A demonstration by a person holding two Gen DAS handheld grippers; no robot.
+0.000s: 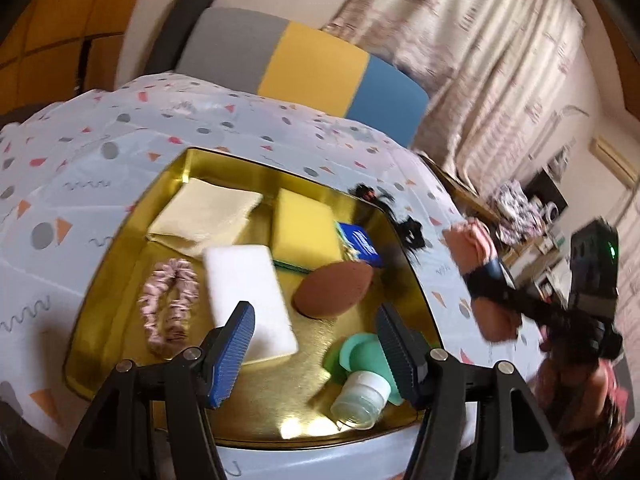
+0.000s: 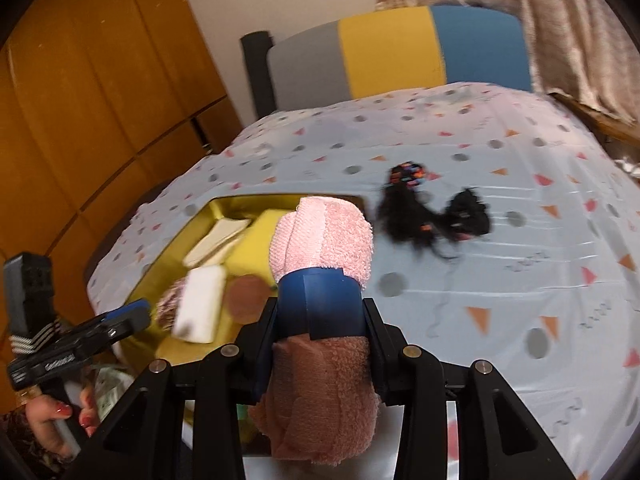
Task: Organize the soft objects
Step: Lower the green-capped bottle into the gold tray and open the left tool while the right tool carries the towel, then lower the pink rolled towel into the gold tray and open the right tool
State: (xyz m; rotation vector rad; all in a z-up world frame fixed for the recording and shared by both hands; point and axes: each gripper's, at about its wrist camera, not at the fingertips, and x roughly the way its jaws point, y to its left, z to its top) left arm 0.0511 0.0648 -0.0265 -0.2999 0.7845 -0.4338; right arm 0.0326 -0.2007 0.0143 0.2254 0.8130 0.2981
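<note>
My right gripper (image 2: 320,280) is shut on a rolled pink towel (image 2: 324,232), held above the patterned tablecloth near the right rim of a gold tray (image 2: 216,208). In the left wrist view the same towel (image 1: 470,236) and right gripper (image 1: 486,280) hang right of the tray (image 1: 304,376). My left gripper (image 1: 314,312) stands open and holds nothing above the tray's near half. In the tray lie a cream cloth (image 1: 204,212), a yellow sponge (image 1: 304,224), a white sponge (image 1: 248,284), a pink scrunchie (image 1: 168,304) and a brown oval sponge (image 1: 332,288).
Black fuzzy hair ties (image 2: 424,216) lie on the tablecloth (image 2: 500,280) right of the tray. A blue packet (image 1: 360,244), a green silicone piece (image 1: 352,352) and a small clear bottle (image 1: 360,396) also sit in the tray. A grey, yellow and blue chair back (image 2: 400,48) stands behind the table.
</note>
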